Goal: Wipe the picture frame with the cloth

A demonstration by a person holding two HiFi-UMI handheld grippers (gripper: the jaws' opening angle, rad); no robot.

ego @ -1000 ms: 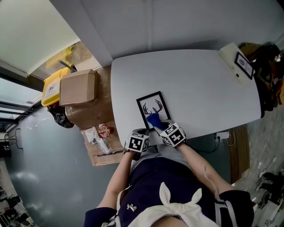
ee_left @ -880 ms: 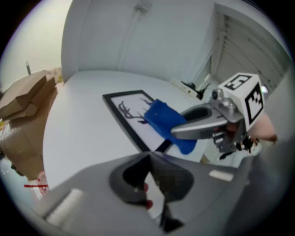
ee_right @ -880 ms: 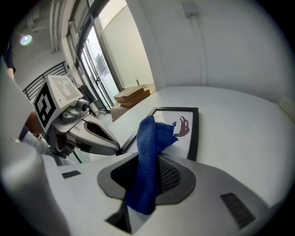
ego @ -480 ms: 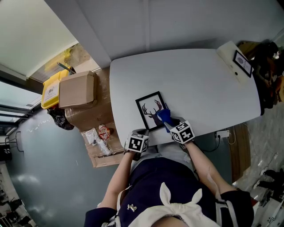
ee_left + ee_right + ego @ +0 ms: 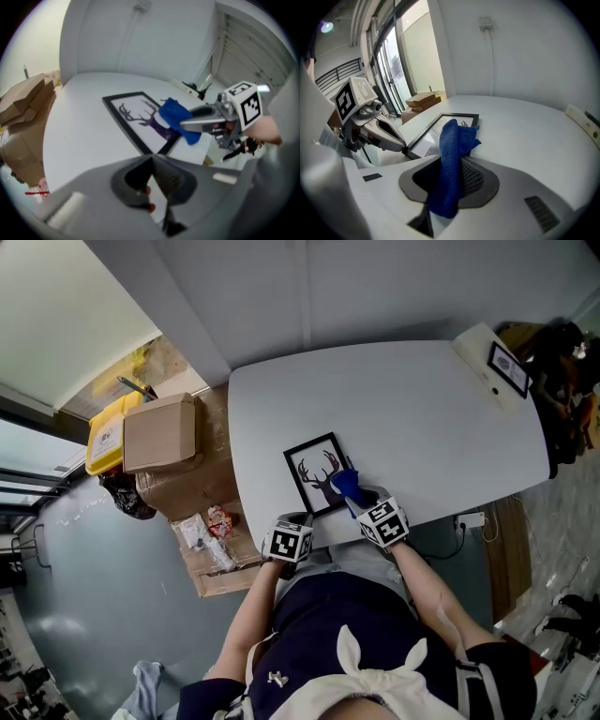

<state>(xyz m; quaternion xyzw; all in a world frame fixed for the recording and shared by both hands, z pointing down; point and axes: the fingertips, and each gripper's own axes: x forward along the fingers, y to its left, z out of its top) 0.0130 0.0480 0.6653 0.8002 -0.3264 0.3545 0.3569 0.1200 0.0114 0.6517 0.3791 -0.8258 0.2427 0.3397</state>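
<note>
The right gripper (image 5: 360, 505) grips the blue cloth (image 5: 344, 483), which rests on the near right of the picture frame (image 5: 307, 463) (a deer print). The left gripper (image 5: 296, 520), jaws closed on nothing, sits at the frame's near edge.

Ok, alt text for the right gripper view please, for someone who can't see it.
A blue microfibre cloth is clamped in the right claw, its free end over the near edge of a black picture frame lying flat on a white table. The left claw sits at the frame's near corner; cardboard boxes lie beyond.
</note>
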